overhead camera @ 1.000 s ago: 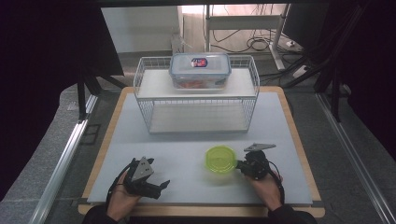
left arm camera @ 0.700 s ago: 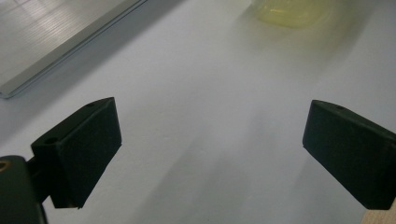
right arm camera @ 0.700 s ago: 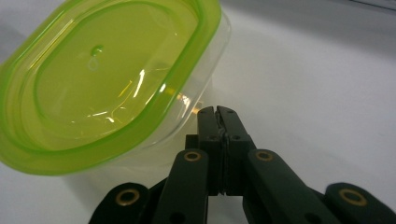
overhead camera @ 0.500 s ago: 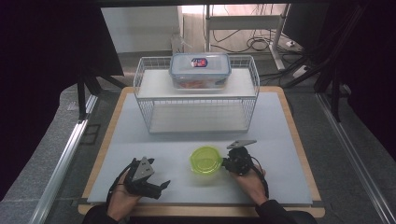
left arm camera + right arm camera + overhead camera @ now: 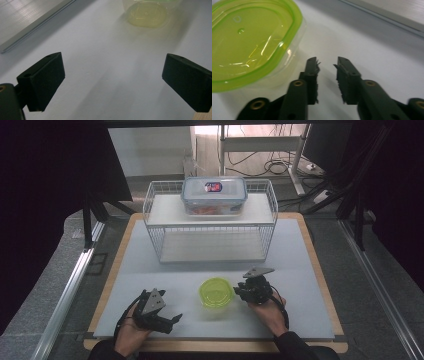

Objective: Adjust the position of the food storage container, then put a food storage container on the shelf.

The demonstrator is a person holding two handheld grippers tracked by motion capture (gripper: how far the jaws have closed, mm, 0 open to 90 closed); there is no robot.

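Two claws worked near the front edge of the worktop [image 5: 300, 250]. The left claw [image 5: 172, 320] rested at seven o'clock, its jaws wide apart over bare surface. The right claw [image 5: 327, 71] had just been opening, a narrow gap between its jaws and nothing in it. One green bowl [image 5: 216, 291], pushed toward the left since a second earlier, sat just beside that claw, at its ten o'clock, untouched. Farther back, at twelve o'clock, stood one wire rack [image 5: 210, 232] carrying one lidded box [image 5: 215, 195].
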